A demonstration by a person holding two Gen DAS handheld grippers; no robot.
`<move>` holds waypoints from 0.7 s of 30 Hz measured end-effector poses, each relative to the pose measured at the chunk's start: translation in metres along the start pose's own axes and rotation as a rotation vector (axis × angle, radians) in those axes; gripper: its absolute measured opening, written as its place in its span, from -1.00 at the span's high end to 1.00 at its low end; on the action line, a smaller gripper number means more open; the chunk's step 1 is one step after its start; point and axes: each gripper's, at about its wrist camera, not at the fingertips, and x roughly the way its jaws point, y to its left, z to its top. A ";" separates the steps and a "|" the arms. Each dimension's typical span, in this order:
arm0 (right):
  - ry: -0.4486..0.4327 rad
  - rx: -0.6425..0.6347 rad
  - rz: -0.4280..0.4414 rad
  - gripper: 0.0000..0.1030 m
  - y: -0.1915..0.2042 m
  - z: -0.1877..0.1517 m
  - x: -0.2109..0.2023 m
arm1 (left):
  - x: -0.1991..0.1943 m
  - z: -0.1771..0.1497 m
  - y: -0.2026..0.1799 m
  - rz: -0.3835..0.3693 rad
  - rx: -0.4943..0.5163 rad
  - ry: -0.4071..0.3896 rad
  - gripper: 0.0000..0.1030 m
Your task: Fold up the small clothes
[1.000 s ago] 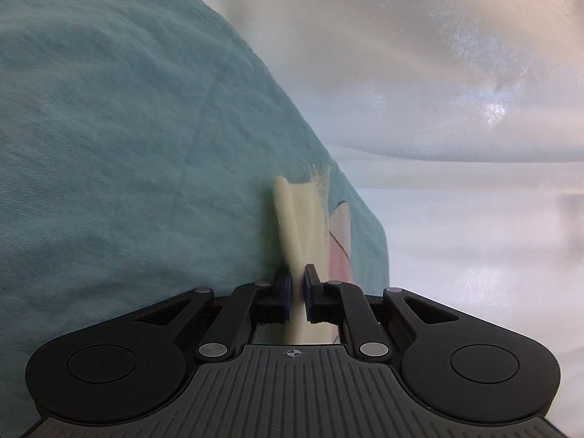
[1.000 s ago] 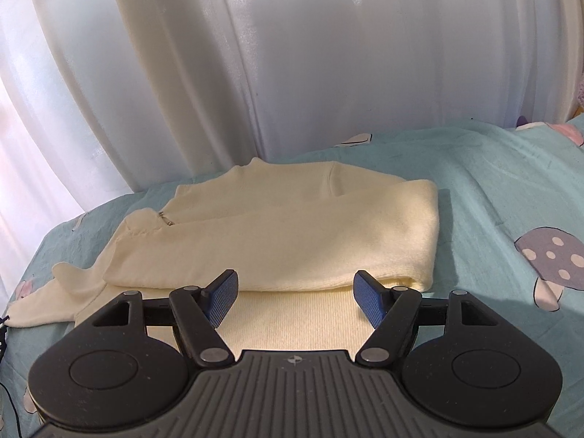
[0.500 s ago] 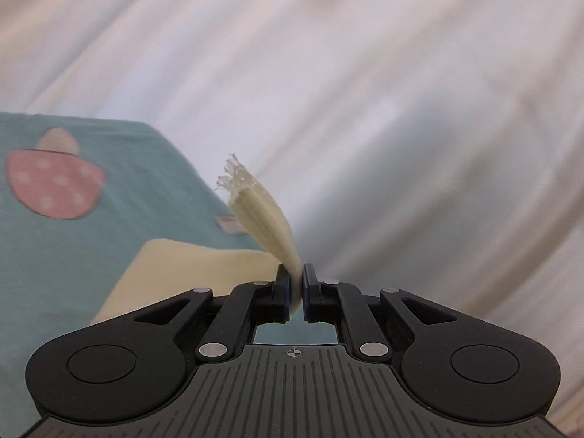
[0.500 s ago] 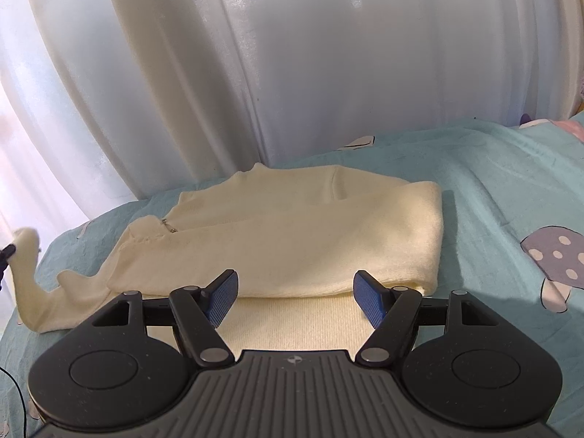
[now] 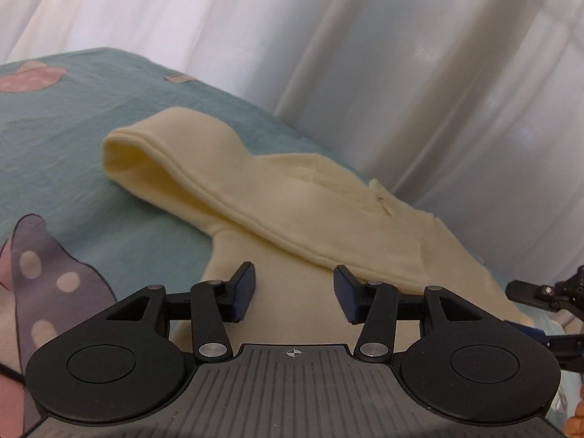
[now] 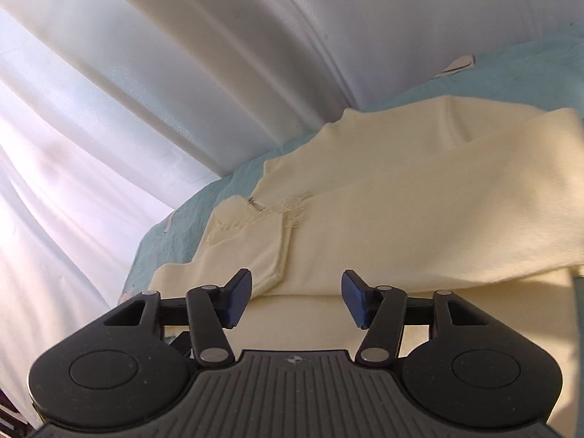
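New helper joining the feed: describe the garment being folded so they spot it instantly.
On the teal bedsheet in front of the white curtain lies a cream knit sweater. It is the only plain cream item; the mushroom prints around it belong to the sheet.

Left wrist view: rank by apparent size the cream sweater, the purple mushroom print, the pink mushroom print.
1. cream sweater, by far the largest.
2. purple mushroom print, cut off by the frame edge and close to the camera, so its true size is unsure.
3. pink mushroom print, far off and partly cropped.
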 end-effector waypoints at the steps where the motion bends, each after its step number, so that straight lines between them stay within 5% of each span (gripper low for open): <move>1: 0.019 0.019 0.009 0.02 0.001 0.003 0.013 | -0.007 -0.007 0.005 0.002 -0.004 -0.011 -0.14; 7: 0.080 0.029 0.027 0.08 0.016 0.012 0.058 | 0.000 -0.006 0.022 -0.056 -0.115 -0.034 -0.22; 11: 0.116 -0.023 -0.009 0.88 0.030 0.015 0.074 | -0.003 -0.007 0.025 -0.072 -0.135 -0.038 -0.23; 12: 0.104 -0.057 -0.021 0.88 0.036 0.013 0.072 | -0.002 -0.008 0.027 -0.077 -0.141 -0.039 -0.23; 17: -0.152 -0.313 -0.146 0.90 0.065 0.008 0.016 | -0.008 -0.009 0.031 -0.088 -0.157 -0.044 -0.22; 21: -0.280 -0.409 -0.327 0.90 0.049 0.002 -0.034 | -0.011 -0.009 0.032 -0.091 -0.152 -0.041 -0.22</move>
